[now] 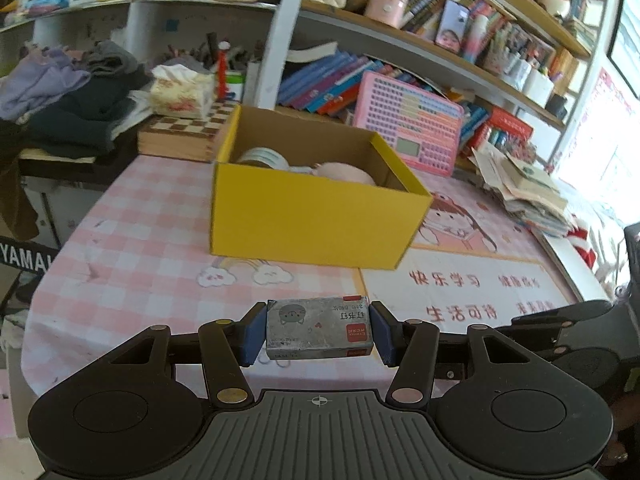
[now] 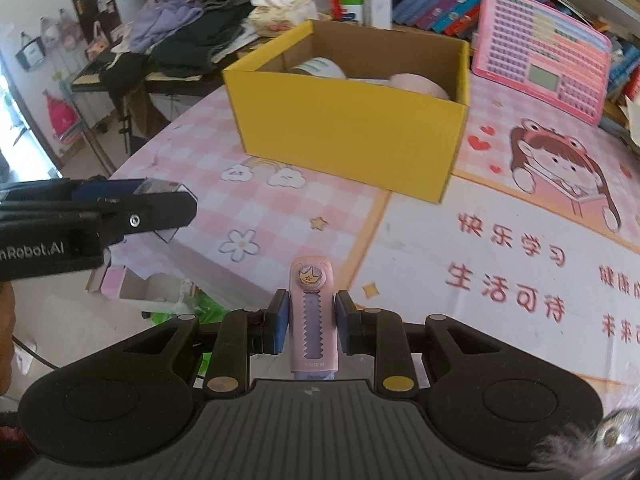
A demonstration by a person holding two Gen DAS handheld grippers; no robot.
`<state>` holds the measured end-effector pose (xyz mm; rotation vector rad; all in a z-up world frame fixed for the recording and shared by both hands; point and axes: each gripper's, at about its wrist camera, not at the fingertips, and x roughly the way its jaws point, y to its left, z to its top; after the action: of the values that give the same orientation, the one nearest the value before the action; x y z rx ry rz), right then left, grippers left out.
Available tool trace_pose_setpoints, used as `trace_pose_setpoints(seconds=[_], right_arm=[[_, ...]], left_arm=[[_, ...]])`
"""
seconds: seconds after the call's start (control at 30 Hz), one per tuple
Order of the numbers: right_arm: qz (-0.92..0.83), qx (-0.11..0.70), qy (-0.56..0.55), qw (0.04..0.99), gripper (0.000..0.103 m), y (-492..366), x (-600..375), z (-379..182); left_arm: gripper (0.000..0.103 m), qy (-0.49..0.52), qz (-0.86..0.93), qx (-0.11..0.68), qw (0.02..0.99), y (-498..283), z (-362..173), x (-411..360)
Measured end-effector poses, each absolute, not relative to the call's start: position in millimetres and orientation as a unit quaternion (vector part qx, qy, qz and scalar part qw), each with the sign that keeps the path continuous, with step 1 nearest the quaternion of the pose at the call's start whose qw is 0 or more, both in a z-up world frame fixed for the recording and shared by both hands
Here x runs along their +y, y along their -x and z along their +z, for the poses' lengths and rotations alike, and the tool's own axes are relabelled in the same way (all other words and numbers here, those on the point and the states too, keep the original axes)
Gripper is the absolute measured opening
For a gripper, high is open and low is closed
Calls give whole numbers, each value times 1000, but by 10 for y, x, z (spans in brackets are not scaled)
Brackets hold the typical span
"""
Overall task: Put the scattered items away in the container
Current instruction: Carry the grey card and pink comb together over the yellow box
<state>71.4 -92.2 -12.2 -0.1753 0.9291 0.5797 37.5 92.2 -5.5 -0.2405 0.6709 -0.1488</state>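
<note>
My left gripper (image 1: 319, 330) is shut on a small grey staple box (image 1: 319, 328) with a cat drawing, held above the pink checked table. The yellow cardboard box (image 1: 312, 220) stands ahead of it, open on top, with a roll of tape (image 1: 262, 157) and a pink round thing (image 1: 346, 172) inside. My right gripper (image 2: 311, 326) is shut on a pink retractable eraser (image 2: 312, 312) with a star button. The yellow cardboard box (image 2: 352, 132) lies ahead of it, slightly to the right. The left gripper (image 2: 136, 208) shows at the left edge of the right wrist view.
A pink toy keyboard (image 1: 408, 124) leans behind the yellow box. Piled clothes (image 1: 68, 96), a chessboard box (image 1: 180, 132) and a tissue pack (image 1: 180, 88) sit at the back left. Stacked papers (image 1: 524, 188) lie at the right. Bookshelves (image 1: 460, 40) rise behind. The table edge (image 2: 192, 256) drops off at the left.
</note>
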Motion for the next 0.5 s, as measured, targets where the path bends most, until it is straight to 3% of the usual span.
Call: trace_pose_setpoints(seconds=[0.5], right_arm=[[293, 419, 103, 853, 23, -1027, -785, 33]], left_arm=[[53, 122, -63, 312, 940, -663, 33, 1031]])
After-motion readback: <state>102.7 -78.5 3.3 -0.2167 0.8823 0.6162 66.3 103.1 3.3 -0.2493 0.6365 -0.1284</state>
